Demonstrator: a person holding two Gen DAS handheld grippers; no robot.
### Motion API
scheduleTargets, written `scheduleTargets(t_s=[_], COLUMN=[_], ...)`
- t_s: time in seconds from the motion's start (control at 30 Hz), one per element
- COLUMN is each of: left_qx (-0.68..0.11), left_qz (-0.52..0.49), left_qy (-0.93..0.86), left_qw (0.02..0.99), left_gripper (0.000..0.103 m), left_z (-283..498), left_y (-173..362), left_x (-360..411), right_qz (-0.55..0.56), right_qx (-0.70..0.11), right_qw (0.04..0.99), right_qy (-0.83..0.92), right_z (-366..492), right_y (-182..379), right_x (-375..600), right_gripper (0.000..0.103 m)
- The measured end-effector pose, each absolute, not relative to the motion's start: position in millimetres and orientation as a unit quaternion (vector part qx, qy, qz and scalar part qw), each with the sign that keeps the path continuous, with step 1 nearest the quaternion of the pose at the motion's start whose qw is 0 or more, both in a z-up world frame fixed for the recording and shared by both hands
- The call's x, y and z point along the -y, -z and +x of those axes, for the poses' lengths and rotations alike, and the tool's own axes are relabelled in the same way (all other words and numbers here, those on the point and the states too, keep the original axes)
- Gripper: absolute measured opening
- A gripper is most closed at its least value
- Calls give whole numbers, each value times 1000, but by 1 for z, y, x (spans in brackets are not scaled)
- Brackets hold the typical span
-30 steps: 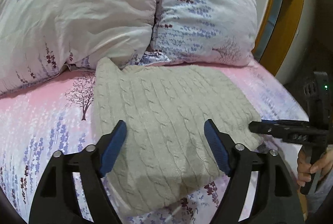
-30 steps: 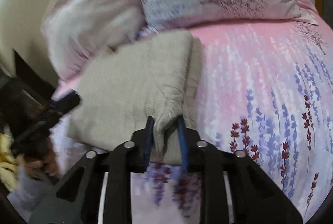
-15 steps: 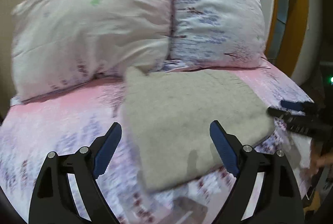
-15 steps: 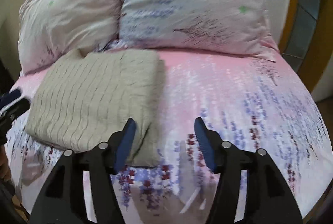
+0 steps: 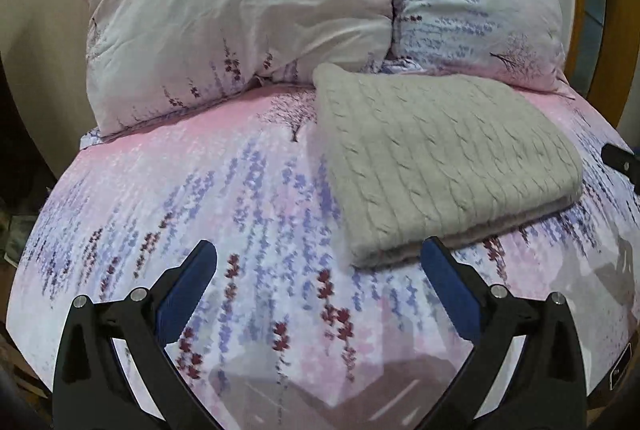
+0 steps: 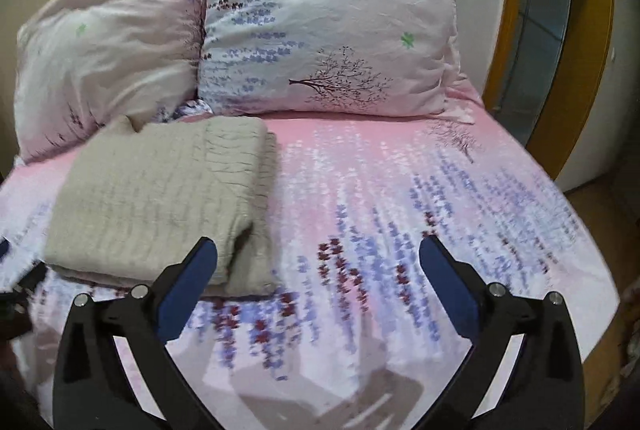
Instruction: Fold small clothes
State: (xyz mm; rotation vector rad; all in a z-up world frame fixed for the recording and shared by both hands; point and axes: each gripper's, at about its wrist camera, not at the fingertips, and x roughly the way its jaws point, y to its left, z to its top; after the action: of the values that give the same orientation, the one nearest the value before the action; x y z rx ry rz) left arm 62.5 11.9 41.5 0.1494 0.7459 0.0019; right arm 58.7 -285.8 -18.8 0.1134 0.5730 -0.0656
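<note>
Sweater (image 5: 436,158), grey cable-knit, lies folded flat on the bed (image 5: 200,190), near the head edge, just in front of the two pillows (image 5: 240,10), far corner touching them. Left gripper (image 5: 320,278) jaws have just been opening, now wide apart, nothing between, sheet only. Right gripper (image 6: 318,276) also just opening, wide apart, empty; its left finger (image 6: 188,282) overlaps the sweater's near corner in view, contact unclear.
</note>
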Motion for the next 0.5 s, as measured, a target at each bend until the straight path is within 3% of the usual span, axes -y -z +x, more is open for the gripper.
scheduleTargets(t_s=[0.5], left_qx=[-340], left_qz=[85], left_qy=[-13], left_qw=[937], left_gripper=[102], left_z=[56], left_y=[-35], left_x=[-5], right_qz=[27], right_qx=[-252], right_qw=[967], right_qy=[19], right_z=[43], right_y=[27], right_x=[265], right_gripper=[101])
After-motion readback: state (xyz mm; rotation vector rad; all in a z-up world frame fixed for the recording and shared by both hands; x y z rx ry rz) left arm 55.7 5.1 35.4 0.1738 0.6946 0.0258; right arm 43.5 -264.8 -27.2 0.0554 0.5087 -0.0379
